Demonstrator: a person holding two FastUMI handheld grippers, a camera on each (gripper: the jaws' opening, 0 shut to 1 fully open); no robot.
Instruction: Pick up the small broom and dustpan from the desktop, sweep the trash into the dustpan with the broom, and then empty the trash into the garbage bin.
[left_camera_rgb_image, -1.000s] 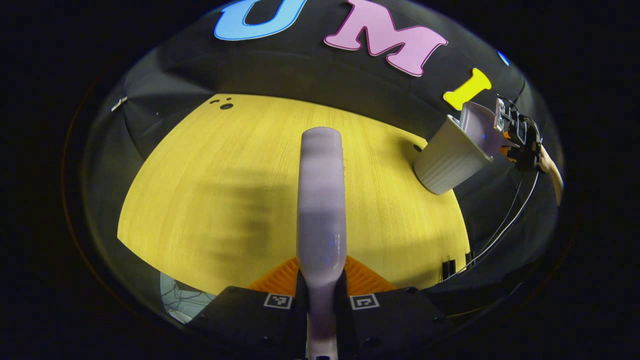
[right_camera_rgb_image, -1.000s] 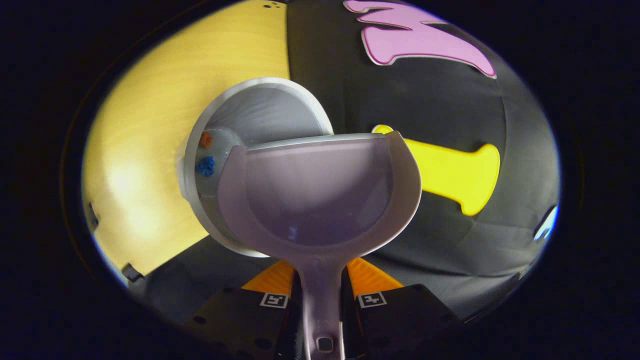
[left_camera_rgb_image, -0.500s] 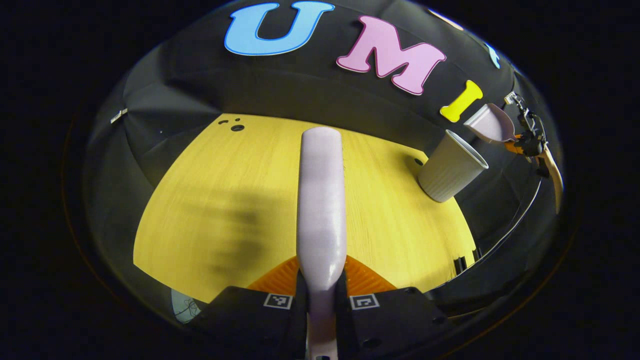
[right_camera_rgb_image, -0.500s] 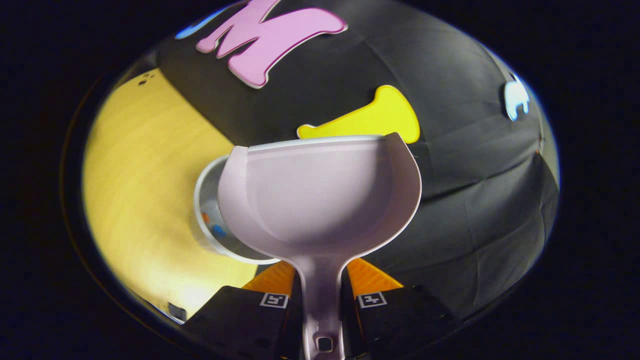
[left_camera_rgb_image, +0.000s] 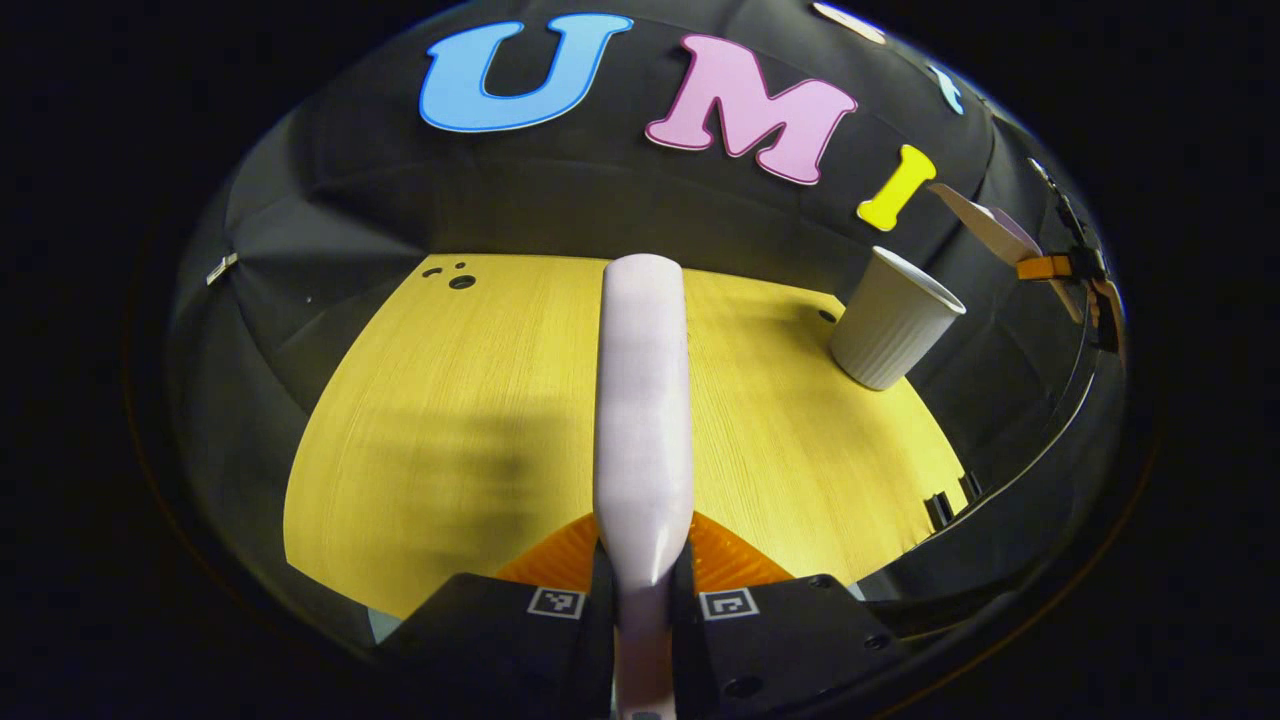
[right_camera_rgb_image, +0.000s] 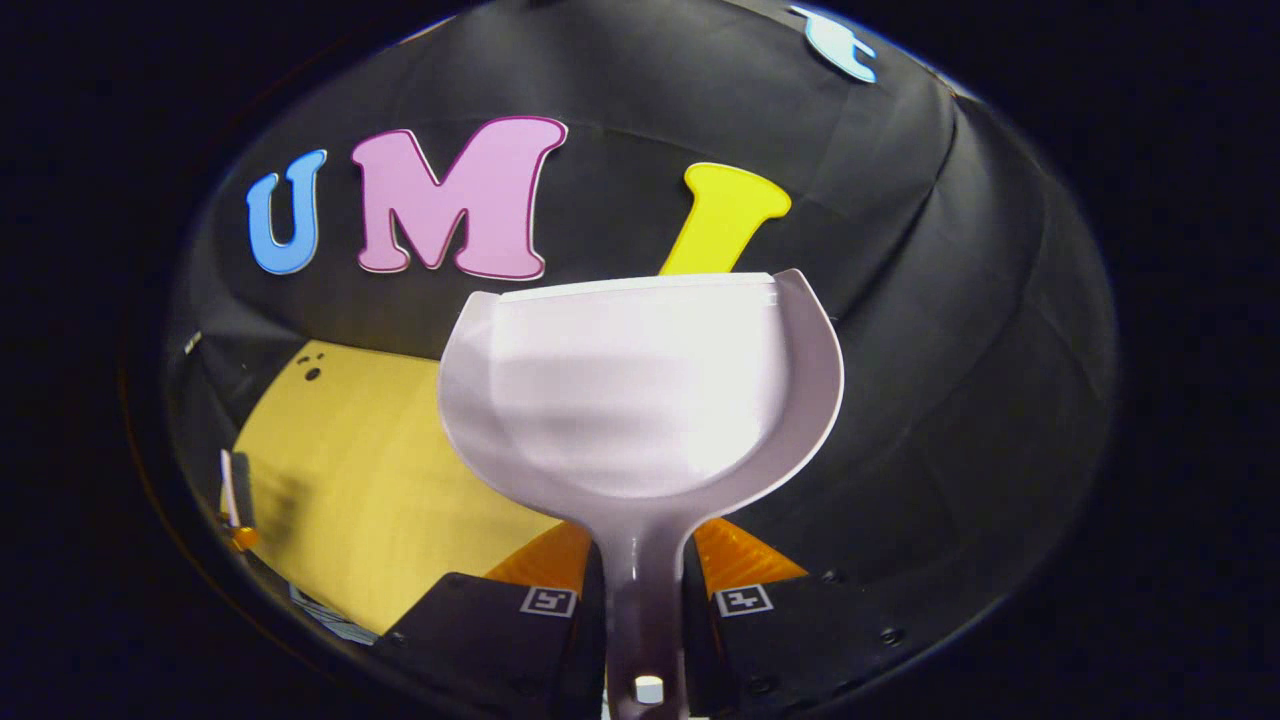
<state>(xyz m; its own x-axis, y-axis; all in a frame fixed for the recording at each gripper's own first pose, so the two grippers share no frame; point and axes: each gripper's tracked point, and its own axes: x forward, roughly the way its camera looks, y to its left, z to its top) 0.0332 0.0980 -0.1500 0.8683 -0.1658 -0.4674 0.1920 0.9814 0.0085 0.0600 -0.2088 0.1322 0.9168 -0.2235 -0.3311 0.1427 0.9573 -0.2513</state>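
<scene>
— Tabletop first? What does it look like?

— Yellow wood-grain tabletop, seen from above in the left gripper view, with the black cloth wall behind it. Near its far right corner stands the pale ribbed cup-shaped garbage bin, upright.

— And the dustpan?

— The pale lilac plastic dustpan is up in the air in front of the wall, its scoop facing the camera in the right gripper view and looking clean inside. The right gripper has its jaws clenched on the dustpan's handle. In the left gripper view the dustpan hangs tilted, to the right of the bin and apart from it.

— The broom?

— The small broom's pale lilac rounded handle juts forward over the tabletop. The left gripper grasps it at the base, jaws pressed on both sides. I cannot see the bristles.
</scene>
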